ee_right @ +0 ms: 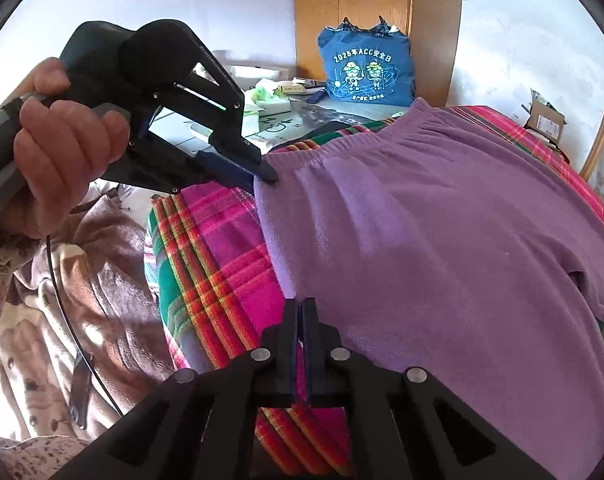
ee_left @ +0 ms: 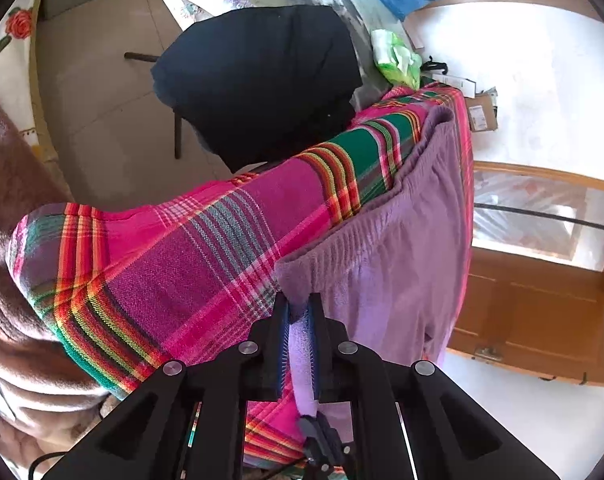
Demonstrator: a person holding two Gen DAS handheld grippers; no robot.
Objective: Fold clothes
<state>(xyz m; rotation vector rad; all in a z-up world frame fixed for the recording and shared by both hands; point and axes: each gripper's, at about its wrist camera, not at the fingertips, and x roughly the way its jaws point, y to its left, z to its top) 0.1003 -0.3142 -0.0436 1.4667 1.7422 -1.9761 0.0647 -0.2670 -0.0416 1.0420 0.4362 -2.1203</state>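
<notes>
We are in a bright room with white walls and an orange-brown wooden wardrobe point(ee_right: 354, 20), working over a surface draped in a pink, green and orange plaid woven cloth point(ee_left: 206, 248). On that cloth lies a lilac fleece garment with a gathered elastic waistband point(ee_right: 442, 248); in the right wrist view its waistband runs along the far edge from about ten o'clock toward one o'clock, and the body spreads down toward four o'clock, so its long axis goes from the waistband at the top toward the lower right. In the left wrist view the same garment stretches from six o'clock up toward one o'clock, waistband edge on its left side. Our left gripper point(ee_left: 299, 312) is clenched on the near corner of the waistband, lilac fleece pinched between its blue-lined fingers; the right view shows the hand point(ee_right: 58, 148) holding it at nine o'clock, tips on the fabric's left edge. Our right gripper point(ee_right: 301, 312) has its jaws pressed together at the garment's left edge lower down; whether fleece is caught between them we cannot tell. Behind, at twelve o'clock, stands a blue printed tote bag point(ee_right: 366, 68), and a black chair back point(ee_left: 258, 76) rises beyond the cloth.
</notes>
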